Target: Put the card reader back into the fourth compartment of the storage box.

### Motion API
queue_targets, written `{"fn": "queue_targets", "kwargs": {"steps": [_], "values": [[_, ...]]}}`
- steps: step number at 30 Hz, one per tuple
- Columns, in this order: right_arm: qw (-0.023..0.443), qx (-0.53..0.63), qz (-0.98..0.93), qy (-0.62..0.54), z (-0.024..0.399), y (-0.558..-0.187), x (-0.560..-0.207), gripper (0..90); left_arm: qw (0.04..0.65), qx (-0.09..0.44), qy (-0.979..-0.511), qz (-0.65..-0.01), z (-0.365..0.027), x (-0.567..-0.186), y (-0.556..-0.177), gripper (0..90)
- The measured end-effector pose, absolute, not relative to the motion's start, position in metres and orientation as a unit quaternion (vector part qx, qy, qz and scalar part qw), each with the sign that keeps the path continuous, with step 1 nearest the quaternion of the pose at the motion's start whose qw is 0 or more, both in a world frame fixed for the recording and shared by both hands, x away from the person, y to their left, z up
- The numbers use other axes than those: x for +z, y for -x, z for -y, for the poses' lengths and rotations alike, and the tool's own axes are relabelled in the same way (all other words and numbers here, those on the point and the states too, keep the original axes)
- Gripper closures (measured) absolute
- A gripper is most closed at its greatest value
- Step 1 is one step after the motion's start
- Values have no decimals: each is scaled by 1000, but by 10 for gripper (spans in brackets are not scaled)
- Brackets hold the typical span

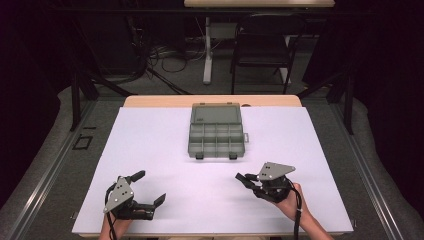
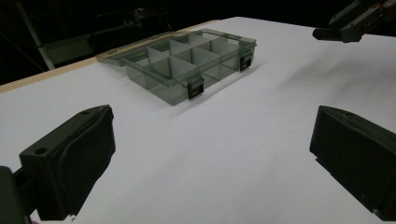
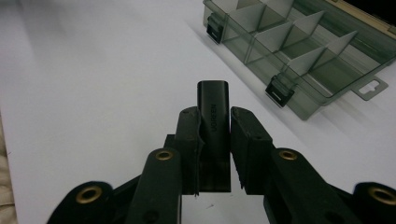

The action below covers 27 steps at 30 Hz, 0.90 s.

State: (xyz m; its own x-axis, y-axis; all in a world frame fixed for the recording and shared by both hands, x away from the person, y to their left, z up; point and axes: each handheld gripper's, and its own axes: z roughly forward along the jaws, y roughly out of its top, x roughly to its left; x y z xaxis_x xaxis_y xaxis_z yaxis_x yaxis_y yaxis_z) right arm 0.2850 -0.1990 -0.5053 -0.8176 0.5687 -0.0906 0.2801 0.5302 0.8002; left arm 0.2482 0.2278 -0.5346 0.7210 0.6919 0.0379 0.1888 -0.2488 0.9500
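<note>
The right gripper (image 3: 212,140) was clamped on one black adapter (image 3: 213,122), which stuck out past its jaws, probably bound for the single open box (image 3: 299,56) just ahead to its right. The left gripper (image 2: 210,154) hung spread and empty over the table (image 1: 150,165), apparently waiting.

The high view looks forward and down over the whole white tabletop (image 1: 150,165). Each claw view sits low, close to the surface, looking along its own jaws. All three share the open compartment box (image 1: 216,132).
</note>
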Motion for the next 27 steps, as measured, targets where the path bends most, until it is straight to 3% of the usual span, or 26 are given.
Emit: {"fn": "queue_targets", "kwargs": {"steps": [27], "values": [[207,420,-840,-275,218,-294,-494,732,536,236,-756,-293,-229,-535,-248,3]]}}
